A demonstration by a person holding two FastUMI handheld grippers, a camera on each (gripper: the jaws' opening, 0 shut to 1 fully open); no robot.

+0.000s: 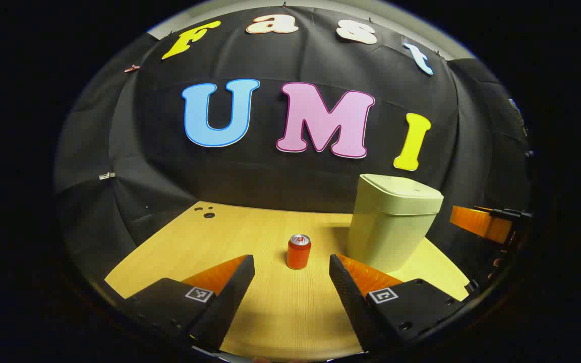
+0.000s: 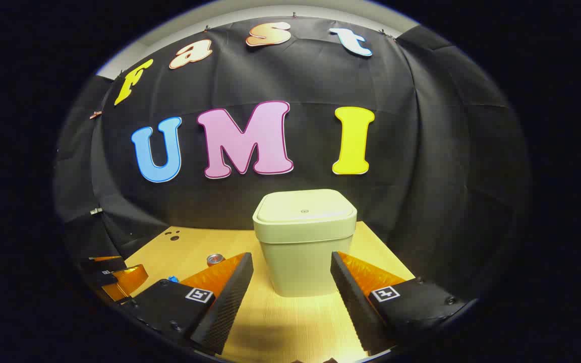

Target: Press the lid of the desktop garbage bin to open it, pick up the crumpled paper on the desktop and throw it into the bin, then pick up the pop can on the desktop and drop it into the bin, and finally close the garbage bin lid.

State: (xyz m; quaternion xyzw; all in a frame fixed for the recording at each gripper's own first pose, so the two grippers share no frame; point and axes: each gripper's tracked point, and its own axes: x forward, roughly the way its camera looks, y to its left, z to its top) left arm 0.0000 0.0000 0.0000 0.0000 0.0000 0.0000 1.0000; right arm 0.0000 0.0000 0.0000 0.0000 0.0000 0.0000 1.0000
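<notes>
Wooden table (image 1: 250, 237) before you holds one bin (image 1: 391, 222), lid down, and one can (image 1: 298, 251) standing left of it, label unreadable; your left gripper (image 1: 291, 275) and right gripper (image 2: 291, 275) gape wide, empty.

Bare desktop (image 1: 280, 302) lies before the pop can (image 1: 298, 251).

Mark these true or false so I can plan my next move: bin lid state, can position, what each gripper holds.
1. The bin has its lid open. False: the lid sits flat and closed.
2. The pop can stands upright on the table. True.
3. The left gripper is shut on the can. False: it is open and the can stands ahead, untouched.
4. The right gripper is open, facing the bin. True.
5. The can lies inside the bin. False: it stands on the table beside it.
</notes>
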